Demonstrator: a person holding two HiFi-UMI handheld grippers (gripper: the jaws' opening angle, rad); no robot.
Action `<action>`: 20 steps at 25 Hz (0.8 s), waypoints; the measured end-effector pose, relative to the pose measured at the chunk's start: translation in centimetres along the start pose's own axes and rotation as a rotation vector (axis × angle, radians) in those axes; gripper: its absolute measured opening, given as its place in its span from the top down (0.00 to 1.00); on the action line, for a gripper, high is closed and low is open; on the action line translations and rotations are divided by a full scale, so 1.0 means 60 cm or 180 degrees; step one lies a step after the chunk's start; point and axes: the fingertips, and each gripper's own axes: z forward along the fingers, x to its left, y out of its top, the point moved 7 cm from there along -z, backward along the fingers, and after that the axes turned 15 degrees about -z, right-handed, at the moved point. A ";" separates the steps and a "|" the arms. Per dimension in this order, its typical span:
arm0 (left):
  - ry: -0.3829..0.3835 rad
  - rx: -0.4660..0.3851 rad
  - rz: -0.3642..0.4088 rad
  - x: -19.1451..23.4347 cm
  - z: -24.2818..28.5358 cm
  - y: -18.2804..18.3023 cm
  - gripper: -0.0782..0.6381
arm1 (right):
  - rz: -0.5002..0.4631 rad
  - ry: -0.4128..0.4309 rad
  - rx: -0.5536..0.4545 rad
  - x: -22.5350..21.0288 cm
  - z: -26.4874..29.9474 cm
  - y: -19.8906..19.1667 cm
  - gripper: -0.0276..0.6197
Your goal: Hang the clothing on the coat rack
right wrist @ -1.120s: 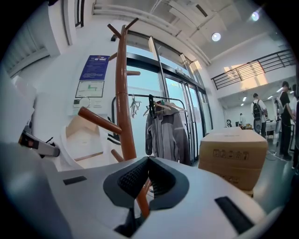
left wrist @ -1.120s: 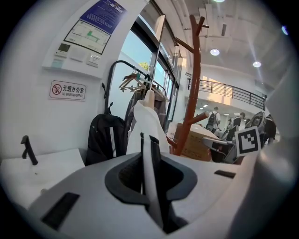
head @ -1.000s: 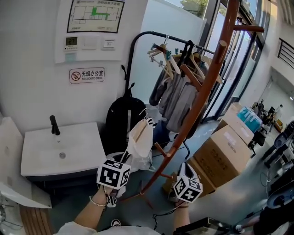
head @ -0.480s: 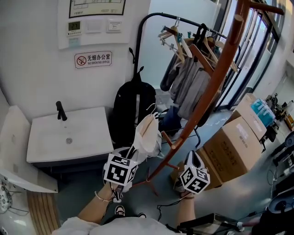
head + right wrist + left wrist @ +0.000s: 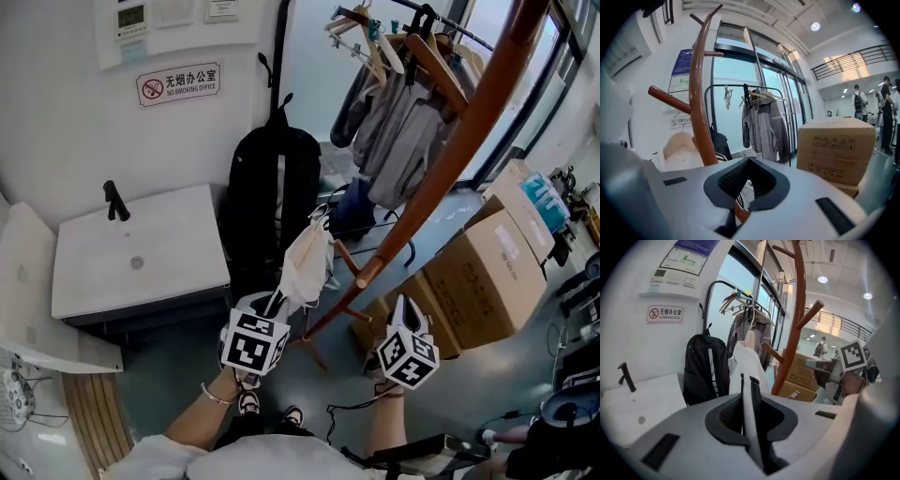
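white garment (image 5: 305, 267) held upright, beside brown coat rack (image 5: 453, 141)

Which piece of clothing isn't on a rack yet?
The white garment, clamped in the left hand-held gripper; the grey jackets hang from the black rail.

White wall (image 5: 66, 131) with no-smoking sign (image 5: 178, 83). White sink (image 5: 178, 244), black faucet (image 5: 112, 200), black backpack (image 5: 272, 202) just beside. Grey floor (image 5: 487, 394), cardboard boxes (image 5: 487, 272), glass doors (image 5: 731, 103), ceiling spotlights (image 5: 815, 26) on.

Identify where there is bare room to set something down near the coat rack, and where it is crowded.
Free: the white sink top, from black tap across to backpack. Crowded: backpack, hung jackets and cardboard boxes flank the coat rack.
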 end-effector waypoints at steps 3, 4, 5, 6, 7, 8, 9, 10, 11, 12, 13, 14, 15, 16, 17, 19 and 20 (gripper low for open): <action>-0.0075 0.0076 0.0041 -0.004 0.017 -0.015 0.82 | 0.0001 -0.0014 0.0042 -0.004 0.004 -0.009 0.92; -0.0094 0.0096 0.0056 -0.006 0.023 -0.019 0.82 | -0.0001 -0.0019 0.0054 -0.005 0.006 -0.012 0.92; -0.0109 0.0112 0.0070 -0.008 0.028 -0.024 0.82 | -0.0005 -0.0025 0.0065 -0.006 0.007 -0.014 0.92; -0.0122 0.0123 0.0079 -0.009 0.032 -0.027 0.82 | -0.0009 -0.0031 0.0076 -0.007 0.007 -0.017 0.92; -0.0134 0.0132 0.0083 -0.010 0.035 -0.030 0.82 | -0.0013 -0.0036 0.0086 -0.008 0.007 -0.019 0.92; -0.0143 0.0139 0.0082 -0.010 0.038 -0.033 0.82 | -0.0019 -0.0041 0.0096 -0.008 0.006 -0.021 0.92; -0.0149 0.0146 0.0081 -0.010 0.040 -0.036 0.82 | -0.0024 -0.0046 0.0107 -0.008 0.006 -0.023 0.92; -0.0154 0.0154 0.0083 -0.009 0.042 -0.039 0.82 | -0.0028 -0.0051 0.0119 -0.008 0.005 -0.026 0.92; -0.0159 0.0162 0.0088 -0.010 0.045 -0.042 0.82 | -0.0031 -0.0055 0.0132 -0.008 0.004 -0.029 0.92; -0.0165 0.0170 0.0092 -0.010 0.048 -0.045 0.82 | -0.0033 -0.0059 0.0144 -0.009 0.004 -0.032 0.92; -0.0172 0.0178 0.0092 -0.011 0.051 -0.048 0.82 | -0.0035 -0.0062 0.0156 -0.010 0.004 -0.035 0.92; -0.0178 0.0187 0.0089 -0.012 0.055 -0.051 0.82 | -0.0039 -0.0065 0.0166 -0.011 0.003 -0.036 0.92; -0.0183 0.0194 0.0085 -0.013 0.058 -0.054 0.82 | -0.0045 -0.0068 0.0175 -0.012 0.002 -0.037 0.92; -0.0184 0.0201 0.0080 -0.014 0.060 -0.057 0.82 | -0.0051 -0.0070 0.0183 -0.013 0.001 -0.038 0.92; -0.0184 0.0206 0.0075 -0.014 0.063 -0.059 0.82 | -0.0058 -0.0072 0.0189 -0.013 0.000 -0.039 0.92; -0.0178 0.0215 0.0070 -0.014 0.069 -0.065 0.82 | -0.0067 -0.0077 0.0203 -0.014 -0.002 -0.042 0.92; -0.0163 0.0225 0.0084 -0.014 0.071 -0.068 0.82 | -0.0069 -0.0080 0.0212 -0.015 -0.003 -0.044 0.92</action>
